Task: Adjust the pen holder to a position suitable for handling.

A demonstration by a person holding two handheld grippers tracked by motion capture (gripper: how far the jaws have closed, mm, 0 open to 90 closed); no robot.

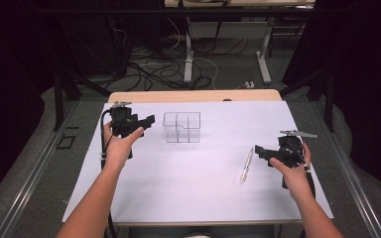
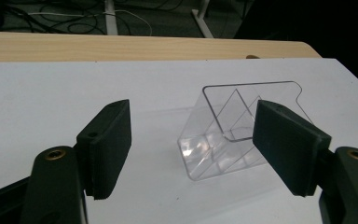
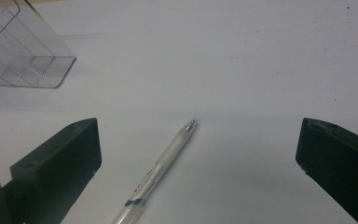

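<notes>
A clear plastic organiser (image 1: pixel 181 127) with inner dividers stands upright on the white sheet, left of centre. My left gripper (image 1: pixel 151 120) hovers just to its left, pointing at it. In the left gripper view the organiser (image 2: pixel 233 135) lies beyond the left gripper (image 2: pixel 193 116), whose pads are apart and touch nothing. A translucent pen (image 1: pixel 247 166) lies flat on the sheet at the right. My right gripper (image 1: pixel 257 150) is just right of it, held in a hand. In the right gripper view the pen (image 3: pixel 163 163) lies on the sheet between the wide-open jaws of the right gripper (image 3: pixel 198 135), untouched.
A white sheet (image 1: pixel 203 198) covers the wooden table, whose far edge (image 1: pixel 193 95) shows bare wood. Beyond the table are floor cables (image 1: pixel 168 69) and metal desk legs (image 1: pixel 264 59). Dark frame bars stand at both sides.
</notes>
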